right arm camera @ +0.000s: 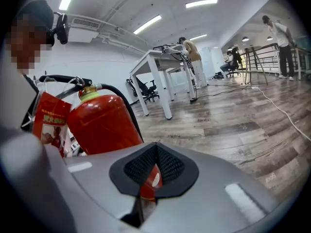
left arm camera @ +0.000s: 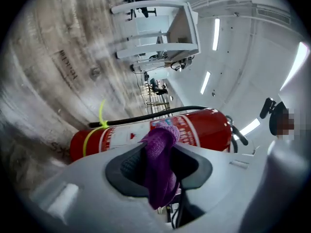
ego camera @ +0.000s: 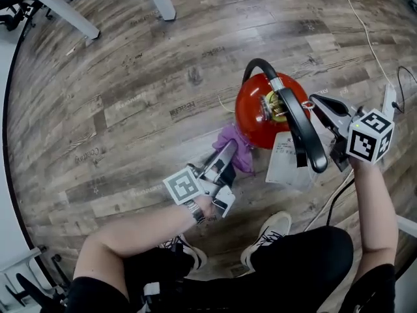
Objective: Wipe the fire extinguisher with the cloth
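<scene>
Two grippers at a red fire extinguisher (ego camera: pixel 255 119) upright on the wood floor (ego camera: pixel 130 77), left gripper (ego camera: pixel 229 146) clamped on a purple cloth (ego camera: pixel 242 151) just beside its body, right gripper (ego camera: pixel 314 102) clenched shut near its black handle (ego camera: pixel 303 134).

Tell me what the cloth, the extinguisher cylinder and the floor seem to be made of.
Cloth: purple knitted or microfibre fabric, going by its looped, matte texture and limp drape. Extinguisher cylinder: likely painted metal; smooth, glossy red with highlights. Floor: wood-look planks, wood or laminate, grain and seams visible.
</scene>
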